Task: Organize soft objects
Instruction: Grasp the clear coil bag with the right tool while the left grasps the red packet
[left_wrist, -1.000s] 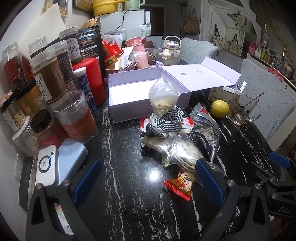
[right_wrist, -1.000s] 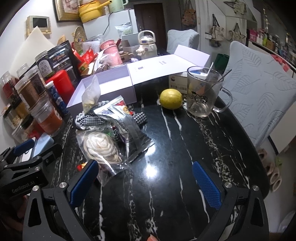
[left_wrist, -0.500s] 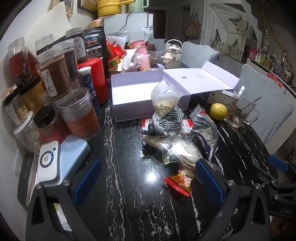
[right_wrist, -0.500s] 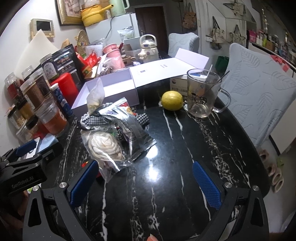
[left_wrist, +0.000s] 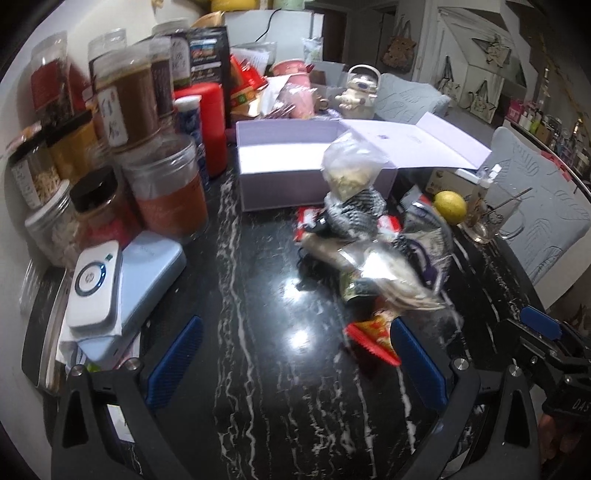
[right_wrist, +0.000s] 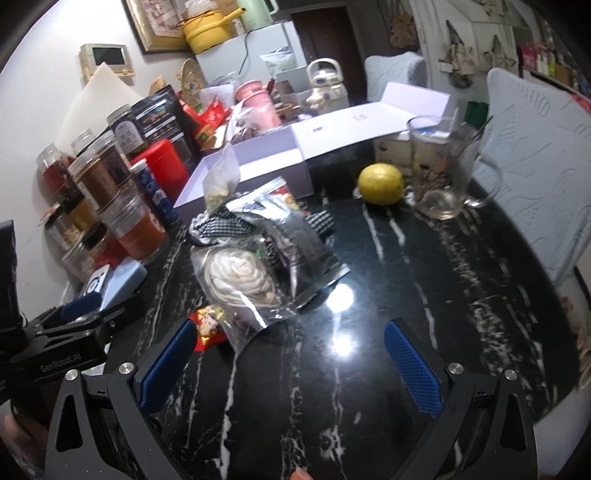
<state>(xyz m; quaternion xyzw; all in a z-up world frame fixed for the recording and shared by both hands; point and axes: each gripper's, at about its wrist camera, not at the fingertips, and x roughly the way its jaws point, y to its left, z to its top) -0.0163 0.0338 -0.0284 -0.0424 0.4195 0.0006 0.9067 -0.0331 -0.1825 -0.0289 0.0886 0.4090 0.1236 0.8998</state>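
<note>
My left tong hangs released over the black white-veined marble tabletop, both blue pads spread wide with nothing between them, and my right tong is just as slack and empty, its 2 pads framing bare stone. Nearest to me lies the small red and gold snack packet, just beside my left tong's right pad, partly tucked under the clear crinkly plastic bag holding a coiled white cord or noodle bundle. That bag tops the heap of soft things, overlapping a silver foil pouch and a black-and-white checked cloth; a knotted clear bag of pale yellow bits stands upright behind them, touching the near wall of the open lilac cardboard box, which looks empty and is, I judge, where these belong. No piece has gone in yet. To do this well I would take the topmost clear bag first, closing on a gathered fold near its edge and not the slippery flat face, lifting straight so the foil pouch beneath does not drag along. My right tong should stay clear of the yellow lemon and the glass mug with a spoon farther back, and my left of the crowded jars
</note>
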